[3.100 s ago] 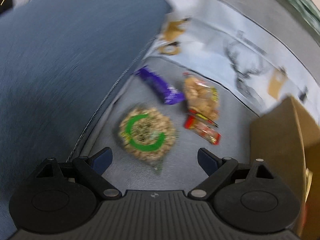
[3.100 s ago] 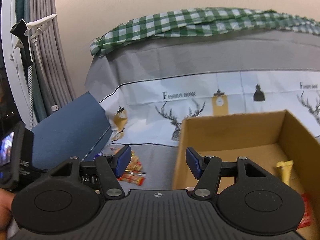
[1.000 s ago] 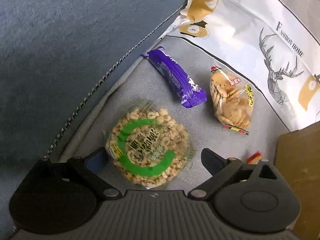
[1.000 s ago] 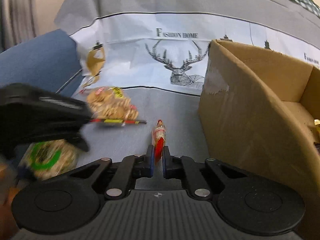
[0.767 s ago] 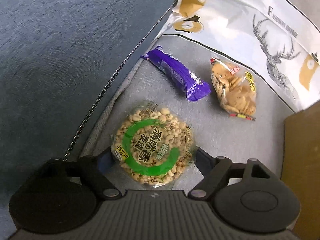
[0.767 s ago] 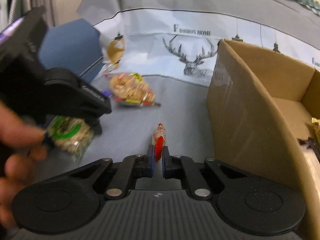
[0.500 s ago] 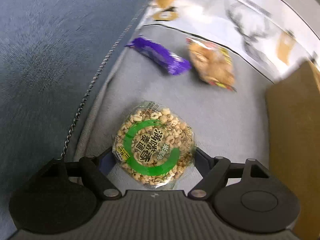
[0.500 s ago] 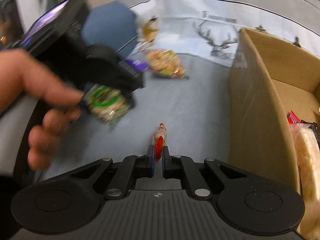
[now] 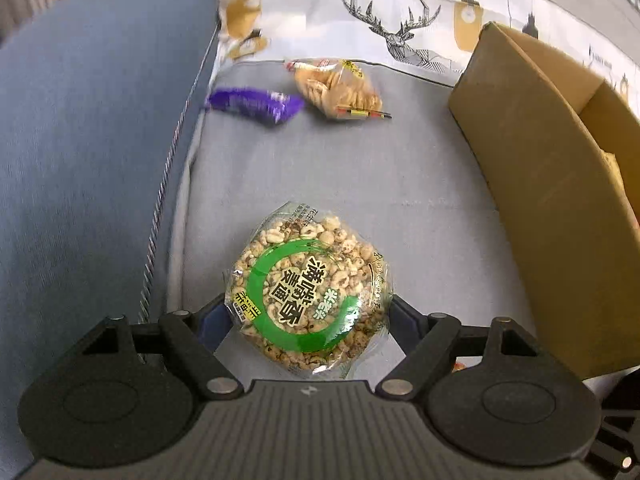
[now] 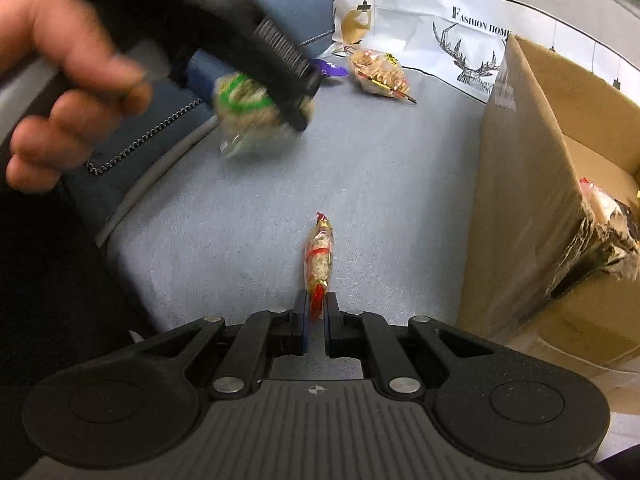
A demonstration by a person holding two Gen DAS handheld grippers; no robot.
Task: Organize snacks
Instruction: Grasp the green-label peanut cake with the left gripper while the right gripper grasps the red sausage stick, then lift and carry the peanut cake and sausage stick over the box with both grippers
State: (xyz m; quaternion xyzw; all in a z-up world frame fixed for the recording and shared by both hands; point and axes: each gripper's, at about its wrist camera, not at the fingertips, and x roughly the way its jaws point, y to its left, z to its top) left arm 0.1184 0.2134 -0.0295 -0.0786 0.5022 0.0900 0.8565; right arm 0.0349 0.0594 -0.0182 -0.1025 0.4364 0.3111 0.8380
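Observation:
A round puffed-grain cake packet with a green ring (image 9: 308,300) hangs above the grey seat, and my left gripper (image 9: 308,318) is shut on its two sides. The right wrist view shows that same packet (image 10: 244,108) blurred in the left gripper (image 10: 260,92), which a hand (image 10: 60,80) holds. My right gripper (image 10: 316,312) is shut on the red end of a small red and gold snack packet (image 10: 319,256) that sticks out forward above the seat. An open cardboard box (image 9: 540,184) (image 10: 520,160) stands at the right with several snacks inside.
A purple bar (image 9: 256,104) and a clear bag of crackers (image 9: 340,90) lie at the back of the grey seat (image 9: 340,168). A blue cushion (image 9: 80,140) rises on the left. Deer-print fabric (image 9: 400,20) covers the backrest.
The left gripper closed on the grain cake packet and lifted it off the seat, swinging toward the box. The right gripper kept its hold on the red packet and drew back from the crackers.

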